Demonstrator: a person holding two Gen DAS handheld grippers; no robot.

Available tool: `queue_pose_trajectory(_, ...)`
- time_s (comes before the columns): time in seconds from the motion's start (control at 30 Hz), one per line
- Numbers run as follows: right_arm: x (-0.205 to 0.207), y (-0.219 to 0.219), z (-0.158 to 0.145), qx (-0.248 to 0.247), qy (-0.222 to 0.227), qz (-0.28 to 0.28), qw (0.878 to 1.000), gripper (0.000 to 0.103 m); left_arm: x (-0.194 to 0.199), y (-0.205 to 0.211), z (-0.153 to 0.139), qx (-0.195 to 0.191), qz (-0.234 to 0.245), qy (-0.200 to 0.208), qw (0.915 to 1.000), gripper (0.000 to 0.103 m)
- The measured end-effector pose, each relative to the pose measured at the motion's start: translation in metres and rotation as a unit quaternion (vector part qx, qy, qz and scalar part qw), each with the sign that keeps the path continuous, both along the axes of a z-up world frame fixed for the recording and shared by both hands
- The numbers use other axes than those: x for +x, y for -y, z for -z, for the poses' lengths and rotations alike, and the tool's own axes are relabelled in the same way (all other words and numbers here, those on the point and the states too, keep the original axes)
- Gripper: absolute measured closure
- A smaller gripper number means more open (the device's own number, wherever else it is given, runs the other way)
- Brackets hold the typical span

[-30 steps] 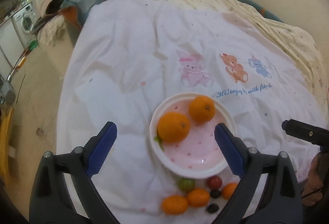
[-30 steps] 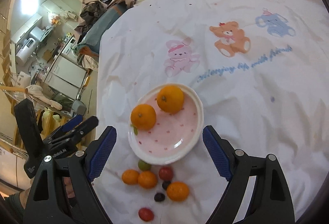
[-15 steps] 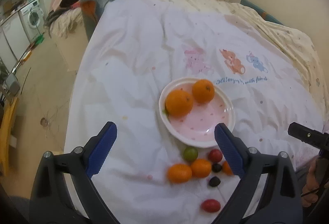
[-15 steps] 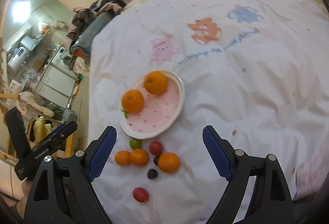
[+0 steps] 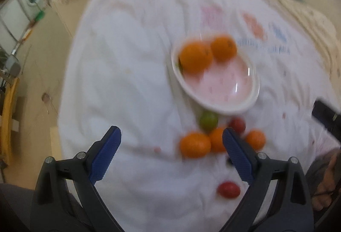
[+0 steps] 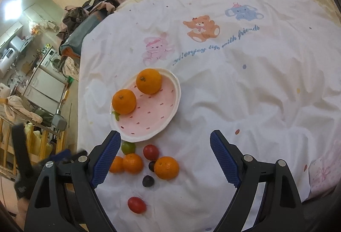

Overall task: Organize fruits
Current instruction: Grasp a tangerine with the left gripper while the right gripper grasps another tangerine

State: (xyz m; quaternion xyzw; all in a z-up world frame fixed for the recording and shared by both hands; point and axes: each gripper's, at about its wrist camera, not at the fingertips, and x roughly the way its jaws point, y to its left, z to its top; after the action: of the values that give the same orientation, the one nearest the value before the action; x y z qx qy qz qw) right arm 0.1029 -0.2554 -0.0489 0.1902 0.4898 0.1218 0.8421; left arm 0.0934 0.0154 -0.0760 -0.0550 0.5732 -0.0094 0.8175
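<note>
A pink dotted plate (image 6: 158,120) (image 5: 226,91) with a white rim lies on the white bedsheet and holds two oranges (image 6: 148,81) (image 6: 124,101). Below it lies a cluster of loose fruit: a green one (image 6: 128,147), small oranges (image 6: 166,168) (image 6: 132,163), red ones (image 6: 150,152) (image 6: 136,204) and dark ones (image 6: 148,181). My right gripper (image 6: 165,155) hangs open above this cluster, holding nothing. In the blurred left wrist view my left gripper (image 5: 171,152) is open too, with a small orange (image 5: 195,144) between its blue pads, not touched.
The white sheet (image 6: 245,93) with cartoon animals covers a bed; its left edge drops to the floor. A clothes pile (image 6: 85,17) and appliances (image 6: 49,66) stand at far left. A person's hand (image 5: 326,185) with the other gripper shows at the right of the left wrist view.
Both views have drawn back and tilted down, so the loose fruit sits higher between the fingers. The left view is blurred by motion. Both grippers stay open.
</note>
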Motion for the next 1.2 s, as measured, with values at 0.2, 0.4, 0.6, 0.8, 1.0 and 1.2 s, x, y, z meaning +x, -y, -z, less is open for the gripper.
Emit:
queue_pose_trajectory(0.2, 0.004, 0.005, 0.007, 0.012, -0.019, 0.010, 1.000, 0.015, -0.001, 0.020, 0.029, -0.013, 0.030, -0.061, 0.9976, 0.010)
queue_pose_trajectory(0.4, 0.009, 0.010, 0.014, 0.030, -0.036, 0.023, 0.999, 0.015, 0.010, 0.024, 0.045, -0.022, 0.021, -0.083, 0.9961, 0.035)
queue_pose_trajectory(0.6, 0.010, 0.011, 0.015, 0.034, -0.041, 0.025, 0.998, 0.015, 0.014, 0.023, 0.058, -0.058, 0.016, -0.108, 0.9924, 0.060)
queue_pose_trajectory(0.8, 0.011, 0.009, 0.017, 0.030, -0.046, 0.021, 0.998, 0.015, 0.010, 0.026, 0.044, -0.049, 0.031, -0.091, 0.9941, 0.064)
queue_pose_trajectory(1.0, 0.010, 0.002, 0.027, 0.002, -0.069, 0.000, 0.998, 0.015, 0.000, 0.010, 0.015, -0.047, 0.009, -0.049, 0.9976, 0.064)
queue_pose_trajectory(1.2, 0.012, -0.020, 0.045, -0.038, -0.099, -0.041, 0.994, 0.016, 0.003, 0.001, 0.009, -0.061, -0.011, -0.039, 0.9973, 0.064)
